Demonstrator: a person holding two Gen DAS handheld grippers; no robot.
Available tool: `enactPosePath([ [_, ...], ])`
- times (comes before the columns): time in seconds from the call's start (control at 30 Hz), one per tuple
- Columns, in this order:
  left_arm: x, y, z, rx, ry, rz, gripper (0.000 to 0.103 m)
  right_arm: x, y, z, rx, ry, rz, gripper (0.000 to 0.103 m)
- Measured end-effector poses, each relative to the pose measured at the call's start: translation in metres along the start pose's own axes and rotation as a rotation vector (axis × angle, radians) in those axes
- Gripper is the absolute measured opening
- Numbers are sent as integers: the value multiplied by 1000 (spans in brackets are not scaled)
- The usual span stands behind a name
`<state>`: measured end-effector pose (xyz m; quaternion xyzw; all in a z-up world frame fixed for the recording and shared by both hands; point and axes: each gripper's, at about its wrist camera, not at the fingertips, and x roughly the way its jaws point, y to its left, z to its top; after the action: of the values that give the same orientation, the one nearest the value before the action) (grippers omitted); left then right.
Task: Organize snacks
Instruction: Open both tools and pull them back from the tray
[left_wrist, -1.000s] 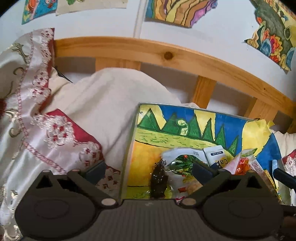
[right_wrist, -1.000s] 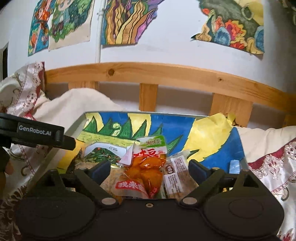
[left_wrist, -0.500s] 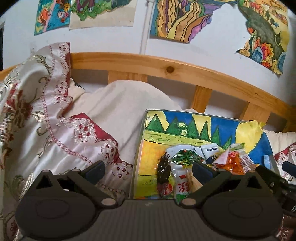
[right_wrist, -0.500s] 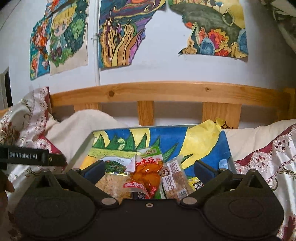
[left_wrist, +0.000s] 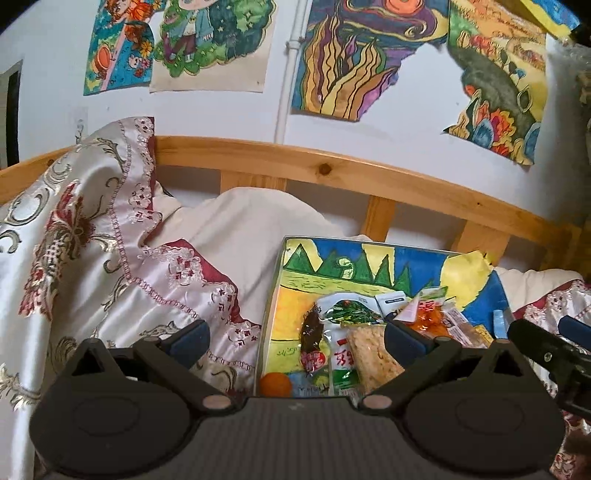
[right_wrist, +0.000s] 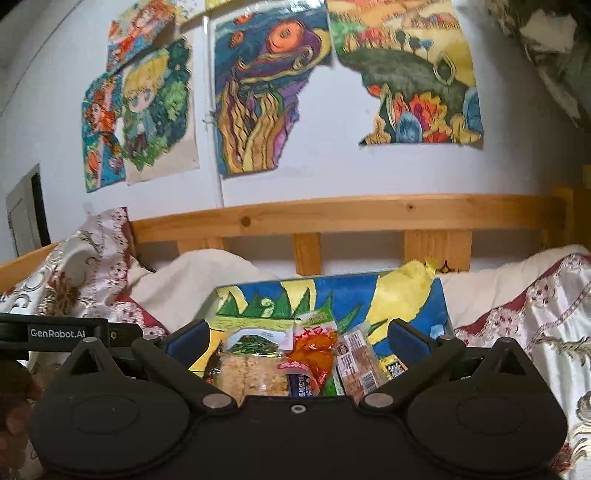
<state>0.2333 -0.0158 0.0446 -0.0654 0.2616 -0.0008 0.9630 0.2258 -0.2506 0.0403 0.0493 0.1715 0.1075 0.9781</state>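
A: Left wrist view first, how do the fingers stand?

B: The left gripper (left_wrist: 295, 338) is spread wide and holds nothing; one pad (left_wrist: 190, 338) hangs over the satin quilt (left_wrist: 110, 266), the other over the painted board (left_wrist: 369, 262). Neither touches a snack that I can see.

A: And what lies on the painted board?

B: At its near edge an orange ball (left_wrist: 275, 384). Just beyond, a dark dried-fruit packet (left_wrist: 312, 332), a green vegetable packet (left_wrist: 351, 312) and a rice cracker packet (left_wrist: 371, 350) in a heap. Toward the board's right side sits an orange snack packet (left_wrist: 428, 315), and at the frame's right edge the right gripper's black body shows.

A: Right wrist view?

B: The right gripper (right_wrist: 295, 338) is released too, fingers (right_wrist: 408, 338) wide apart, nothing gripped. Between them, on the near half of the board (right_wrist: 351, 295), lie the cracker packet (right_wrist: 253, 376), the orange packet (right_wrist: 314, 350) and a brown bar packet (right_wrist: 356, 362). The far half of the board is bare paint. Beyond the board come a cream pillow (right_wrist: 199, 277), the wooden bed rail (right_wrist: 351, 214), then wall drawings (right_wrist: 258, 99)
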Motion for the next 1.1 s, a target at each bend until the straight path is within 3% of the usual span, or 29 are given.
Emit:
enactPosePath([
  [0.47, -59, 16, -11, -41, -78, 19, 102, -55, 14, 3, -22, -62, 31, 102],
  [0.7, -85, 16, -28, -13, -113, 17, 102, -76, 21, -5, -16, -45, 29, 102],
  [0.97, -103, 23, -57, 15, -98, 5, 102, -97, 22, -24, -34, 0, 23, 102],
  [1.1, -107, 27, -71, 24, -86, 38, 102, -105, 19, -31, -24, 21, 7, 102],
])
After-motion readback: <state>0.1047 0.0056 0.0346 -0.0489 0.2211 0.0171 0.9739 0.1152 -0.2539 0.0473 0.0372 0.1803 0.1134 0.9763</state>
